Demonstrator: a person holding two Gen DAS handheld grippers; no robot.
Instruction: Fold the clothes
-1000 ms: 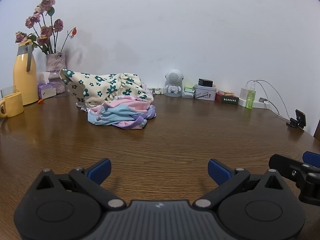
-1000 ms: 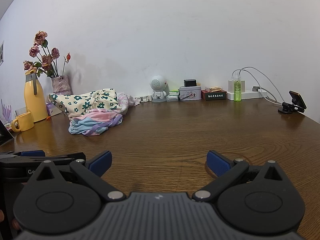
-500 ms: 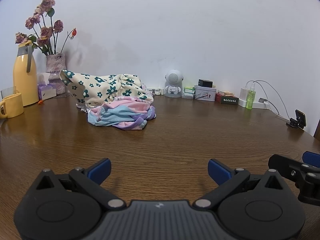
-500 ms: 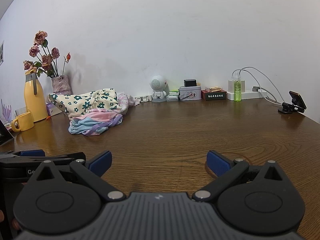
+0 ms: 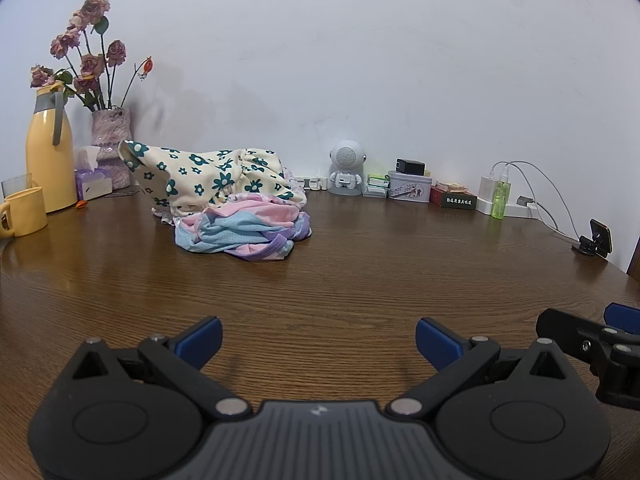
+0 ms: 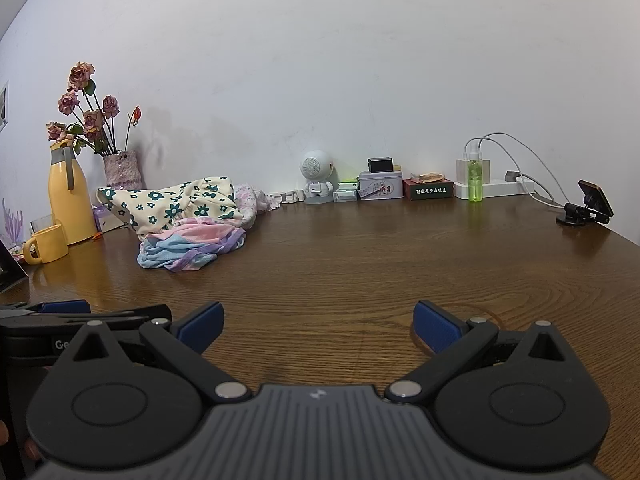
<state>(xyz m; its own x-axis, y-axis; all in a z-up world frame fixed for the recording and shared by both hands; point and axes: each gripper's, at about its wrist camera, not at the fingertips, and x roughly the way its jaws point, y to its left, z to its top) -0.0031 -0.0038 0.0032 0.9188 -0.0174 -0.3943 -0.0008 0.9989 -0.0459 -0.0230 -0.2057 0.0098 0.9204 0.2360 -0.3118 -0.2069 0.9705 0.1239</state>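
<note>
Nothing apparently moved: both grippers (image 5: 318, 338) (image 6: 316, 326) wide, empty.

The near and middle table (image 5: 360, 280) is left free for passing. The far edge is blocked by clothes (image 5: 228, 204), jug (image 5: 46, 160), mug (image 5: 22, 212) and small boxes (image 5: 412, 190).

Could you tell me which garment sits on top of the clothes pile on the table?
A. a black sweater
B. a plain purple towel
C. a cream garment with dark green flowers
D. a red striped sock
C: the cream garment with dark green flowers lies over the pink, blue and purple garment on the wooden table.
</note>
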